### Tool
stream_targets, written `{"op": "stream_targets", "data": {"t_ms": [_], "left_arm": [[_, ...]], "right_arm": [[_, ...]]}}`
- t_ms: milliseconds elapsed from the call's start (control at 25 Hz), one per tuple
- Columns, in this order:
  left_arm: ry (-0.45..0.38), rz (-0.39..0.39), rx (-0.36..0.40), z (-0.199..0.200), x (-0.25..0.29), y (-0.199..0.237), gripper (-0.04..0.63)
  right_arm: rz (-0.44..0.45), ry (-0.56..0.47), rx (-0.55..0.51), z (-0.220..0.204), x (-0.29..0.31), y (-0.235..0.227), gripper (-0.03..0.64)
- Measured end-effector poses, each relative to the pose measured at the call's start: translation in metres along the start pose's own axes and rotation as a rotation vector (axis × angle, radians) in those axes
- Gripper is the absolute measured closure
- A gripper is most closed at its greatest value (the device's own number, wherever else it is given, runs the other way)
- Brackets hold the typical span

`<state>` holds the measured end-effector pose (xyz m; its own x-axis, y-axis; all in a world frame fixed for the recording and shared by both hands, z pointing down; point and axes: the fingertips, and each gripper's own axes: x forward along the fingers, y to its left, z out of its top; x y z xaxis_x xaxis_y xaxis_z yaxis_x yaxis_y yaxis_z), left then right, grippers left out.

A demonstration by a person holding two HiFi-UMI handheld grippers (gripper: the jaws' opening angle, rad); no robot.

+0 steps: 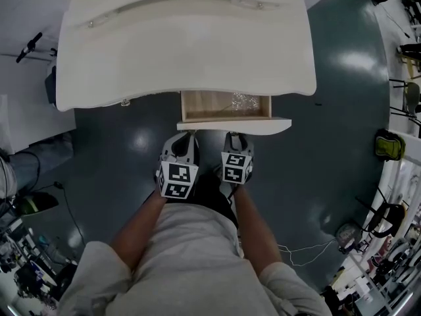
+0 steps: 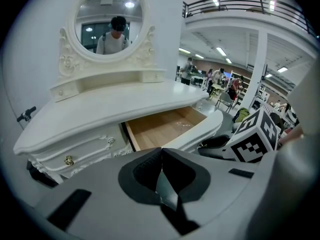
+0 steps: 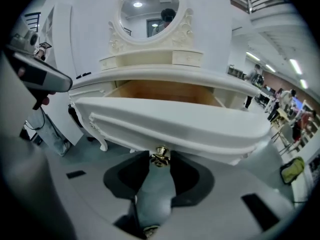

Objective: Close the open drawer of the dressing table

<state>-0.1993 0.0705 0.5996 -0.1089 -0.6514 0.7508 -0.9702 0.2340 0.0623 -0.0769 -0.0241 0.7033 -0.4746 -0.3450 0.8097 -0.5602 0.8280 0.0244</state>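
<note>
Close in, the left gripper [image 2: 161,152] hangs beside the drawer with its jaws pressed together on nothing, probably just standing by. The right gripper [image 3: 159,160] has its jaws apart either side of the brass knob [image 3: 160,155] without pinching it, so it looks well placed to push. Beyond, the drawer [image 1: 205,105] juts well out from under the white dressing table [image 1: 184,51], showing its pale wood floor and something small and shiny [image 1: 241,101] inside.
</note>
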Motion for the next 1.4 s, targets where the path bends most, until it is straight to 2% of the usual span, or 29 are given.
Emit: {"op": "stream_targets", "data": {"t_ms": [440,800,960,1400], "left_arm": [[-0.004,0.013,-0.006,0.005,0.002,0.006,0.588],[-0.015,0.017,0.019,0.018,0.004,0.026,0.588],[-0.009,0.023,0.008,0.02,0.008,0.038,0.588],[-0.019,-0.023,0.03,0.038,0.028,0.038,0.588]], "right_arm": [[0.003,0.007,0.003,0.003,0.003,-0.002,0.477],[-0.012,0.007,0.011,0.009,0.007,-0.002,0.478],[-0.011,0.018,0.016,0.011,0.008,0.0,0.477],[-0.014,0.064,0.018,0.014,0.011,-0.006,0.477]]}}
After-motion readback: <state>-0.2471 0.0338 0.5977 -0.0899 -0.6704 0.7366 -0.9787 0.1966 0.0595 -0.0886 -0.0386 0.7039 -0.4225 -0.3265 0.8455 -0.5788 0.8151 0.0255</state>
